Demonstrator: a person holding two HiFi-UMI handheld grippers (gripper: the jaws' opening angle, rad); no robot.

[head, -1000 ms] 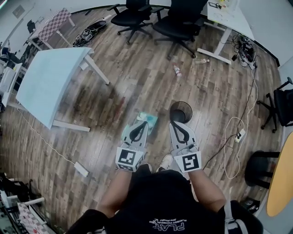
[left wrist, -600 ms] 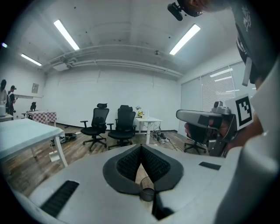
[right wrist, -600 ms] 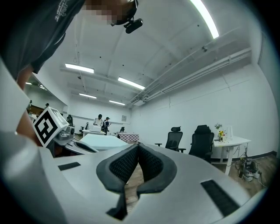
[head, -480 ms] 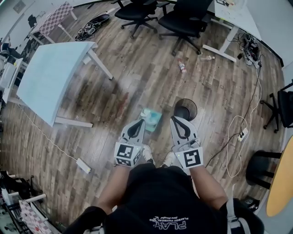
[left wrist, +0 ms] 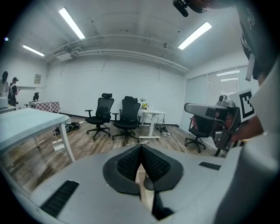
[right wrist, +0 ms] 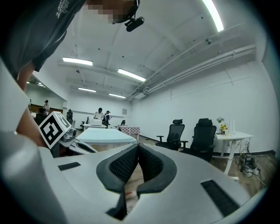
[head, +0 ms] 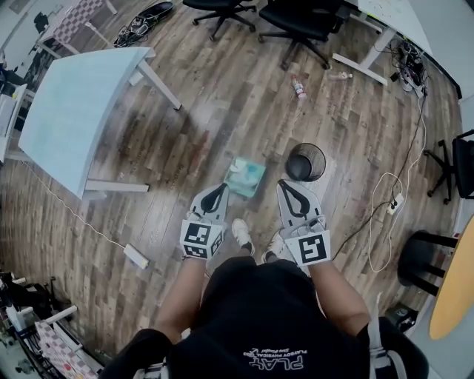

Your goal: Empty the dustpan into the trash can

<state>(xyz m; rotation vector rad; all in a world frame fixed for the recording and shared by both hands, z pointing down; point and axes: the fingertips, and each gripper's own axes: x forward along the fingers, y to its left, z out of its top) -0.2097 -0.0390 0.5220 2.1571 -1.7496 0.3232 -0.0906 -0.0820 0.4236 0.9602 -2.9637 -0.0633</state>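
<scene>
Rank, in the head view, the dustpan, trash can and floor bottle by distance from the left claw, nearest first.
1. Dustpan, just ahead of the left claw.
2. Trash can, farther right.
3. Bottle, far ahead.

Wood floor (head: 222, 111), pale blue table (head: 74, 111), black office chairs (head: 300, 18), white walls (left wrist: 131, 81)

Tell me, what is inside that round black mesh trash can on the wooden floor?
From above, the round black mesh trash can shows only a dark interior. No rubbish can be made out; its bottom is lost in shadow.
</scene>
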